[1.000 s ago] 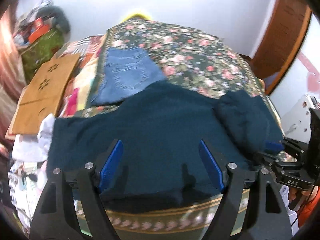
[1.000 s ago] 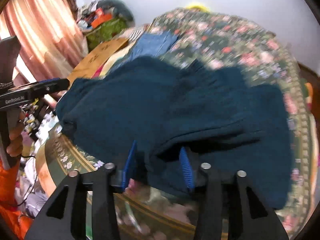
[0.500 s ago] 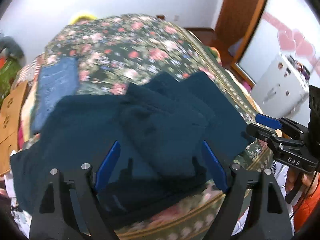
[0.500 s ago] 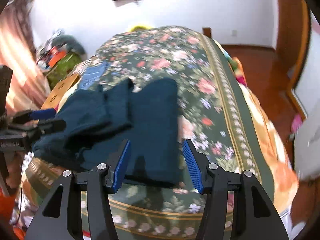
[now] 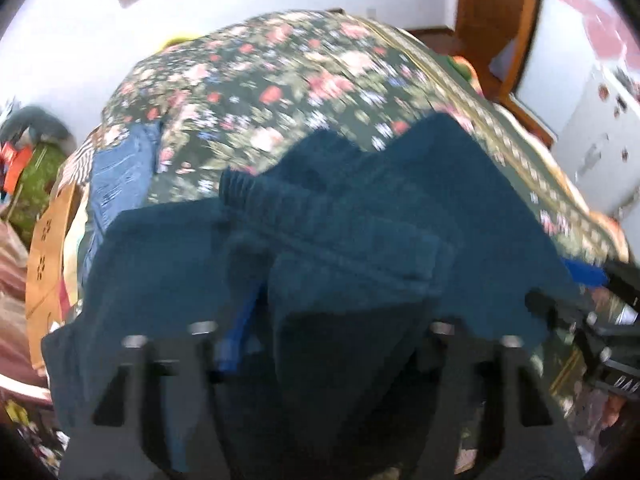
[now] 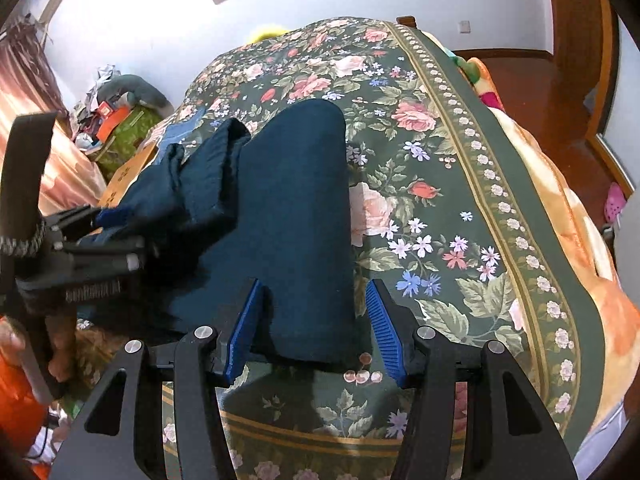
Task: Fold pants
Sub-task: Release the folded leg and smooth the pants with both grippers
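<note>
Dark teal pants [image 6: 280, 208] lie partly folded on the floral bedspread [image 6: 440, 160], near the front edge. In the left wrist view the pants [image 5: 340, 240] fill the middle and drape over my left gripper [image 5: 332, 320]; one blue pad [image 5: 240, 320] shows, the other is hidden by cloth. My right gripper [image 6: 312, 320] is open, its blue pads either side of the pants' near edge. The left gripper also shows in the right wrist view [image 6: 108, 240], against the bunched cloth at the left.
Folded blue jeans [image 5: 120, 176] lie at the far left of the bed. A cardboard piece [image 5: 48, 248] sits beside them. Clutter and a green bag [image 6: 124, 128] stand by the curtain. A wooden door [image 5: 496, 20] and floor are to the right.
My left gripper has moved forward into the pants, and cloth now covers its right finger. My right gripper has moved closer to the pants' near edge, staying open.
</note>
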{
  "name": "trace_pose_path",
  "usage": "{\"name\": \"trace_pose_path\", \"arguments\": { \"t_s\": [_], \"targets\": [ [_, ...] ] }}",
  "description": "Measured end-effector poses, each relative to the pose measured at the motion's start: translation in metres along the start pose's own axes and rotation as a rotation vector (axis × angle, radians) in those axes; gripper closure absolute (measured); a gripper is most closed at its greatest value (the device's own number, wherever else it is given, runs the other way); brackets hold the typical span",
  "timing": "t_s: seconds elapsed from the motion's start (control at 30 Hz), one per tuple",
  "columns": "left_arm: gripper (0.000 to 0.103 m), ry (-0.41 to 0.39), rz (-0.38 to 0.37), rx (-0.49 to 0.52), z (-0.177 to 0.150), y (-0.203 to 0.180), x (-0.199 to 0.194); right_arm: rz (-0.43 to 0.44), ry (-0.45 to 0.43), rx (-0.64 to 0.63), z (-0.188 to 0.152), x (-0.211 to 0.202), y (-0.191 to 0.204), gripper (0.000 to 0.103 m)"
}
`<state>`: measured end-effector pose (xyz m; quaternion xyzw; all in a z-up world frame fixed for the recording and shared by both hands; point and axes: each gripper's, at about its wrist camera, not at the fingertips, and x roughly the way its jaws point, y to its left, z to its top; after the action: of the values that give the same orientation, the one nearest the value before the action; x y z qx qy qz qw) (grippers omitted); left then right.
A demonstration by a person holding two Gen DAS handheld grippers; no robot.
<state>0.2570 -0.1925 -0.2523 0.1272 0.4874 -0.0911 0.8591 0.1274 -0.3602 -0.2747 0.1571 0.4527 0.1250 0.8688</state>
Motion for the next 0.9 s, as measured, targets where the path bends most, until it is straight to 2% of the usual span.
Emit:
{"name": "trace_pose_path", "arguments": {
  "t_s": [0.03, 0.07, 0.2, 0.3, 0.4, 0.53, 0.7, 0.8, 0.9],
  "targets": [
    [0.061, -0.018, 0.011, -0.024, 0.001, 0.006, -0.005, -0.002, 0.000, -0.002, 0.000, 0.000, 0.000, 0.053],
    [0.064, -0.037, 0.026, -0.044, 0.002, 0.012, -0.010, -0.005, -0.001, -0.004, -0.001, -0.001, 0.000, 0.053],
    [0.063, -0.097, 0.071, -0.143, -0.009, 0.055, -0.040, -0.020, 0.004, -0.014, -0.001, -0.002, 0.002, 0.053],
    [0.062, -0.071, 0.079, -0.178, -0.027, 0.085, -0.048, -0.042, 0.006, -0.032, 0.000, -0.004, 0.006, 0.053],
    [0.061, -0.035, 0.130, -0.204, -0.048, 0.112, -0.052, -0.065, 0.007, -0.055, 0.004, -0.007, 0.012, 0.053],
    [0.055, -0.026, 0.119, -0.263, -0.063, 0.143, -0.060, -0.065, -0.009, -0.085, 0.014, -0.013, 0.024, 0.053],
    [0.052, -0.083, 0.061, -0.283, -0.045, 0.151, -0.073, -0.038, -0.046, -0.142, 0.039, -0.014, 0.048, 0.053],
    [0.043, -0.118, 0.022, -0.236, -0.028, 0.139, -0.073, -0.023, -0.055, -0.168, 0.054, -0.004, 0.059, 0.053],
    [0.042, -0.121, -0.005, -0.175, -0.014, 0.123, -0.061, -0.011, -0.028, -0.176, 0.064, 0.016, 0.066, 0.053]
  ]
}}
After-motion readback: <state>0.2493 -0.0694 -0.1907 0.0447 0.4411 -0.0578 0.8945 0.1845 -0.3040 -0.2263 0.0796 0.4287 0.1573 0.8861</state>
